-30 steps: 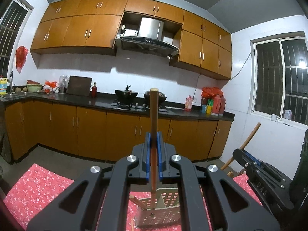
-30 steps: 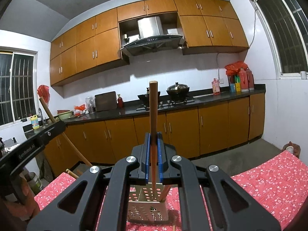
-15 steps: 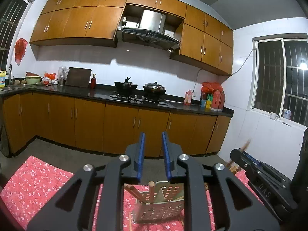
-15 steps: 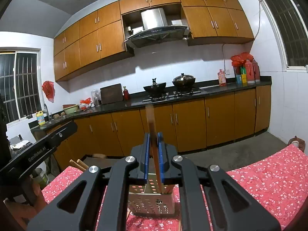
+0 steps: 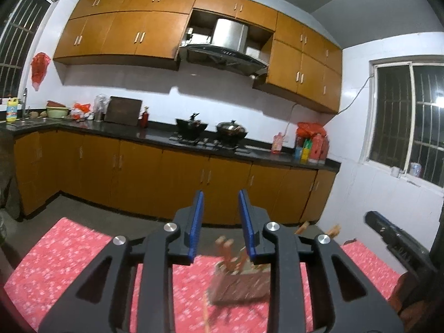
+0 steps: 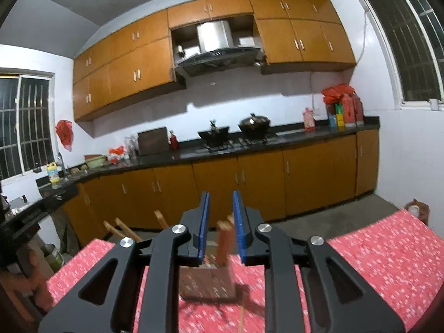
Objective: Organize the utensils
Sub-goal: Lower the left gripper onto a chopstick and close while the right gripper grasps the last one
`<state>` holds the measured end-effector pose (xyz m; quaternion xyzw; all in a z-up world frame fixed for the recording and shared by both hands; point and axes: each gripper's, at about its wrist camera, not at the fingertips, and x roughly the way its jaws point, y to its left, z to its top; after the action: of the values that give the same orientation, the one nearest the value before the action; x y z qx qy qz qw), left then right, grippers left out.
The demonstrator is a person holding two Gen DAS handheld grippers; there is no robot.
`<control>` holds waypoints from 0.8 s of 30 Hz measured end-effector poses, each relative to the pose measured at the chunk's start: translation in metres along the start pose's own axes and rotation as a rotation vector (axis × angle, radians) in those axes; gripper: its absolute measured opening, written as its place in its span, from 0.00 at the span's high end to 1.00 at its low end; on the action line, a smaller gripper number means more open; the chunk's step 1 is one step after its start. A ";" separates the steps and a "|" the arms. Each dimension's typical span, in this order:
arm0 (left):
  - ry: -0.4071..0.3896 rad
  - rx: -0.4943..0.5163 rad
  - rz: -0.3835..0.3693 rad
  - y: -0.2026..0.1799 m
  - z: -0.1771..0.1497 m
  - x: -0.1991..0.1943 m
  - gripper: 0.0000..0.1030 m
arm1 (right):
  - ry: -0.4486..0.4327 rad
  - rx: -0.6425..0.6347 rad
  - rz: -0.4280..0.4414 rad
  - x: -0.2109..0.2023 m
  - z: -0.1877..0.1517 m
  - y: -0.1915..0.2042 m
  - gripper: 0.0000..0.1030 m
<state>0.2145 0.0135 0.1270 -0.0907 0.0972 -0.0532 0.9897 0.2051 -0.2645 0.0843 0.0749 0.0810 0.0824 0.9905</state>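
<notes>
A perforated metal utensil holder (image 5: 240, 287) stands on the red flowered tablecloth (image 5: 69, 249), blurred by motion. Several wooden sticks (image 5: 224, 252) stand in it. My left gripper (image 5: 221, 222) is open and empty, above and behind the holder. In the right wrist view the same holder (image 6: 206, 281) sits below my right gripper (image 6: 220, 220), which is open and empty. Wooden sticks (image 6: 223, 238) rise from the holder between its fingers without being held. The right gripper body shows at the right edge of the left wrist view (image 5: 399, 244).
The tablecloth covers a table (image 6: 374, 255) whose far edge faces the kitchen floor. More wooden stick ends (image 6: 122, 229) poke up at the left. Orange cabinets and a black counter (image 5: 155, 136) with pots run along the far wall.
Both grippers held a wooden stick upright over the holder. The left let go first, then the right. Both sticks now stand in the holder, both jaws are wide, and both views have shifted.
</notes>
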 end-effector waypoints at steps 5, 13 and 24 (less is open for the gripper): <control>0.128 0.001 0.068 0.028 -0.044 -0.004 0.72 | 0.185 0.005 -0.086 0.012 -0.051 -0.029 0.79; 0.428 -0.001 0.097 0.049 -0.136 0.018 0.72 | 0.547 0.047 -0.087 0.041 -0.152 -0.042 0.79; 0.562 0.062 0.026 0.026 -0.190 0.030 0.67 | 0.717 -0.027 -0.052 0.056 -0.208 -0.009 0.83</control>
<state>0.2077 0.0035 -0.0669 -0.0406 0.3674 -0.0665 0.9268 0.2249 -0.2354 -0.1283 0.0261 0.4241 0.0791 0.9018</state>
